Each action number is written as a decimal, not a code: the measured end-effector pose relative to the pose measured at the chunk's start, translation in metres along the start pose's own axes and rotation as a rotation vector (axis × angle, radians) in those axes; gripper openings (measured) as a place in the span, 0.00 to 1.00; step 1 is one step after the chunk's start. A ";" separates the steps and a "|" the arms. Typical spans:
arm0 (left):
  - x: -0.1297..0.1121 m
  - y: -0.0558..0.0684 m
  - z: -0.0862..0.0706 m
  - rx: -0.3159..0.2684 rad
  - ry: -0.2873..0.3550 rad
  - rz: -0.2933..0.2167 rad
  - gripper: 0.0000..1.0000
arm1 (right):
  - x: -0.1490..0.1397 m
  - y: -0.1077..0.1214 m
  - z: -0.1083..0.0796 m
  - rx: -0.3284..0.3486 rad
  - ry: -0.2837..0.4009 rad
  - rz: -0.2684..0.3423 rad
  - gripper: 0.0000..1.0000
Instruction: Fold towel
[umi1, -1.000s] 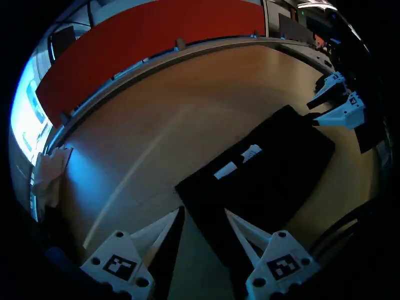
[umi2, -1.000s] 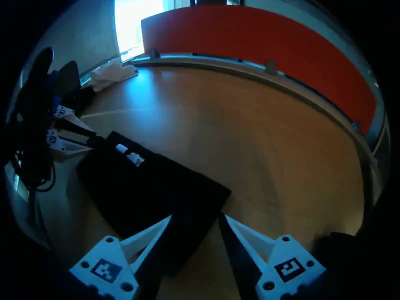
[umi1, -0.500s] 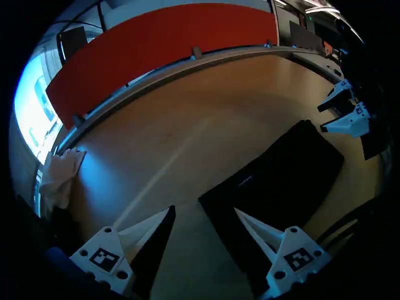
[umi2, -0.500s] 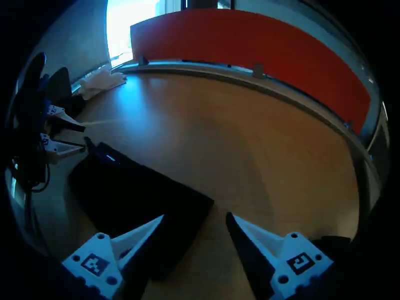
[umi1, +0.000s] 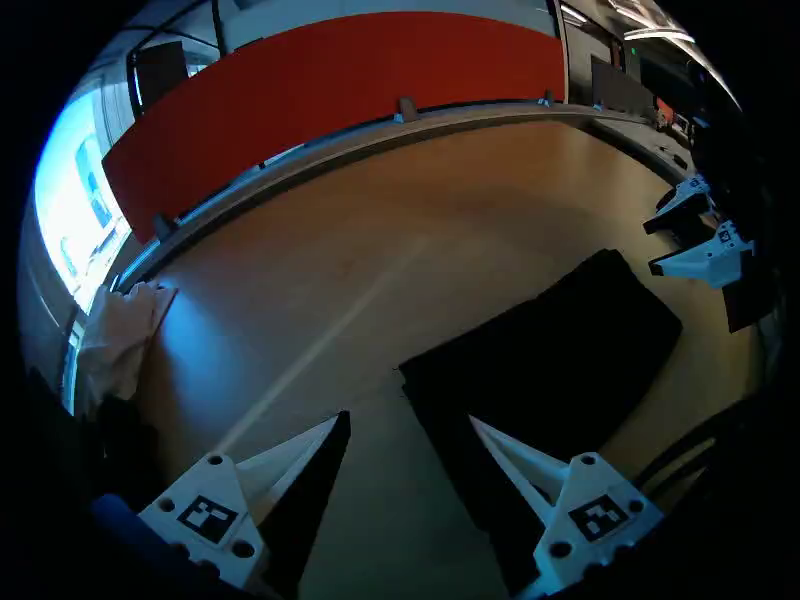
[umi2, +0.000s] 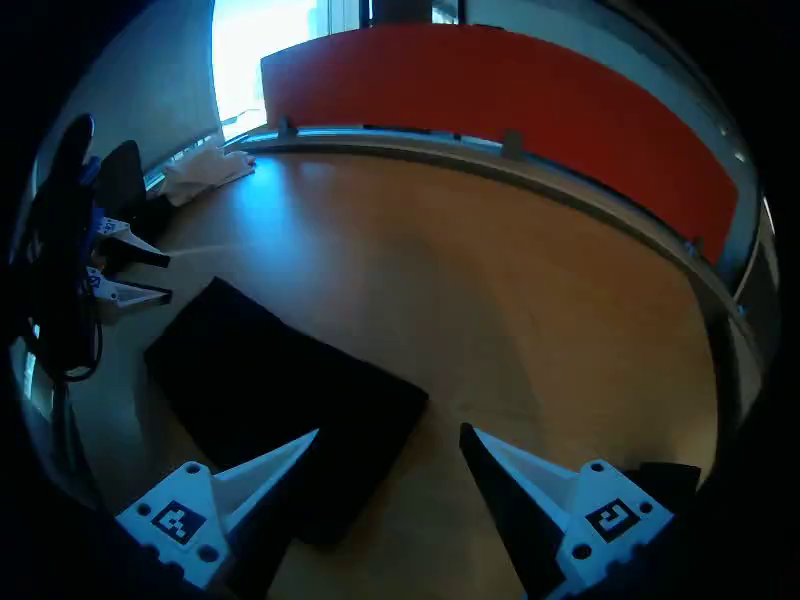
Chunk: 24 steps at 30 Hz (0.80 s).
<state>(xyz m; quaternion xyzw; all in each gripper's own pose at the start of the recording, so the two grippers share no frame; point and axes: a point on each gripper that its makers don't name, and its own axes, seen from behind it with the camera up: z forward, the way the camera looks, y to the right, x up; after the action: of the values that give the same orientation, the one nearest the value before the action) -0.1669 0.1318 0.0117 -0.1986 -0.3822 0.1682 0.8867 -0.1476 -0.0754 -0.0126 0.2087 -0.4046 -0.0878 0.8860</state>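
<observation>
Dropped flat, towel (umi1: 560, 360) lies free between left gripper (umi1: 405, 425) and right gripper (umi2: 390, 435).

Wooden table (umi1: 400, 250); red partition (umi1: 330, 90) along far edge; white cloth (umi1: 115, 335) at corner.

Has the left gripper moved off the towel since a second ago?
Yes. The left gripper backed away; bare table now separates its fingertips from the towel.

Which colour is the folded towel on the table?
Black, plain with no pattern; the towel shows best in the right gripper view.
</observation>
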 end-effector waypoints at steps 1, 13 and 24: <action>0.000 0.000 -0.002 0.001 0.002 -0.002 0.76 | -0.001 -0.001 -0.002 0.000 0.001 -0.002 0.99; -0.019 -0.003 -0.032 0.034 0.014 -0.071 0.76 | -0.008 -0.011 -0.030 -0.001 0.029 0.004 0.99; -0.043 -0.007 -0.051 0.073 0.017 -0.151 0.77 | -0.017 -0.015 -0.047 -0.006 0.040 0.023 0.99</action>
<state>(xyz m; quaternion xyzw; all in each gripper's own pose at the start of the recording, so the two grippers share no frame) -0.1560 0.0950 -0.0431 -0.1379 -0.3823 0.1130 0.9067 -0.1227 -0.0696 -0.0585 0.2031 -0.3889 -0.0748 0.8955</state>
